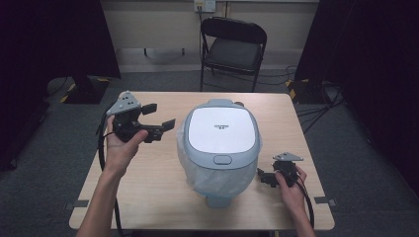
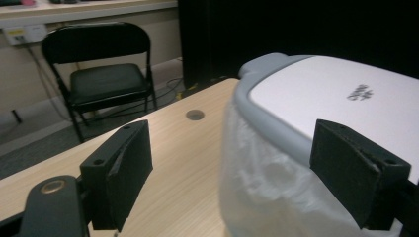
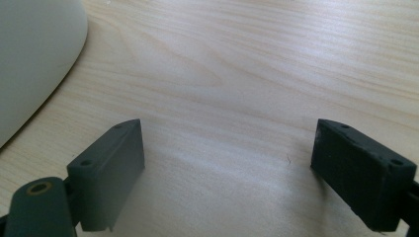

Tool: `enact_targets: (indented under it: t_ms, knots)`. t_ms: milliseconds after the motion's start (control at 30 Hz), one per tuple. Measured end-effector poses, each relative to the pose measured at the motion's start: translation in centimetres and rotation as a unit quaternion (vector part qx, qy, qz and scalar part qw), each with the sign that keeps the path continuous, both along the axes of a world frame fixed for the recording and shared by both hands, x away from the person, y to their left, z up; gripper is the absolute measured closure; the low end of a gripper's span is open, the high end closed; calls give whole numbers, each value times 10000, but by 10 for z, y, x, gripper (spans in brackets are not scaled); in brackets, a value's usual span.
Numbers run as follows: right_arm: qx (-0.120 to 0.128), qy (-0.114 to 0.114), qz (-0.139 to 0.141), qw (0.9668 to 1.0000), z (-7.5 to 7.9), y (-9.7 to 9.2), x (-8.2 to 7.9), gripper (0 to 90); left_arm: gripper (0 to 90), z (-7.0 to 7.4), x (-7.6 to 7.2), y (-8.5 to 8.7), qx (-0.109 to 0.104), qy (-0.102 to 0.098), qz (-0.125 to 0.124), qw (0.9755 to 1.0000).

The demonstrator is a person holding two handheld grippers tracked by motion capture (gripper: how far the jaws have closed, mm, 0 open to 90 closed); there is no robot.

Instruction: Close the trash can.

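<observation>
A rice cooker (image 1: pixel 221 131) with a white lid, a grey-blue rim and a clear plastic bag around its body stands in the middle of the wooden table (image 1: pixel 148 182). My left gripper (image 1: pixel 159 116) hovers at the cooker's left, jaws wide apart and empty, pointing toward it. In the left gripper view the cooker (image 2: pixel 346 98) sits close ahead of the left gripper (image 2: pixel 237 173), partly behind the right jaw. My right gripper (image 1: pixel 264 177) rests low at the cooker's right front. In the right gripper view it (image 3: pixel 227 168) is open over bare wood, the cooker's body (image 3: pixel 34 54) at the left.
A black folding chair (image 1: pixel 232 47) stands beyond the table's far edge, also in the left gripper view (image 2: pixel 99 74). A round hole (image 2: pixel 195 114) marks the tabletop near the back. Cables lie on the grey floor at the right (image 1: pixel 321 94). Dark curtains flank the room.
</observation>
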State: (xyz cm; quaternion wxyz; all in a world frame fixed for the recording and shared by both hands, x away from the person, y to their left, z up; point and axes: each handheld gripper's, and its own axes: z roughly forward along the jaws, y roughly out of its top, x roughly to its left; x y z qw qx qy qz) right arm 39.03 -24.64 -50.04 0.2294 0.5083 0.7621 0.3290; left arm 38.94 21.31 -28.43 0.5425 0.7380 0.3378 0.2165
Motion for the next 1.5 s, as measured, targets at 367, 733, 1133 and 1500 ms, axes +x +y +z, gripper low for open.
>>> enact_targets:
  t_ms: [367, 733, 1133, 1500]
  knots:
    - [1, 1, -4, 10000, 0, 0, 0, 119, 158, -31, -2, 39, 262, 242, 646, 9973]
    - [-1, 0, -8, 10000, 0, 0, 0, 119, 180, -62, 1, 64, 49, 845, 1083, 9905]
    - [-6, 5, -19, 10000, 0, 0, 0, 119, 181, -119, -1, 81, 470, 1443, 1096, 9823]
    - [-1, 2, -52, 10000, 0, 1, -1, 119, 180, -170, -10, 92, 1055, 1922, 1200, 9683]
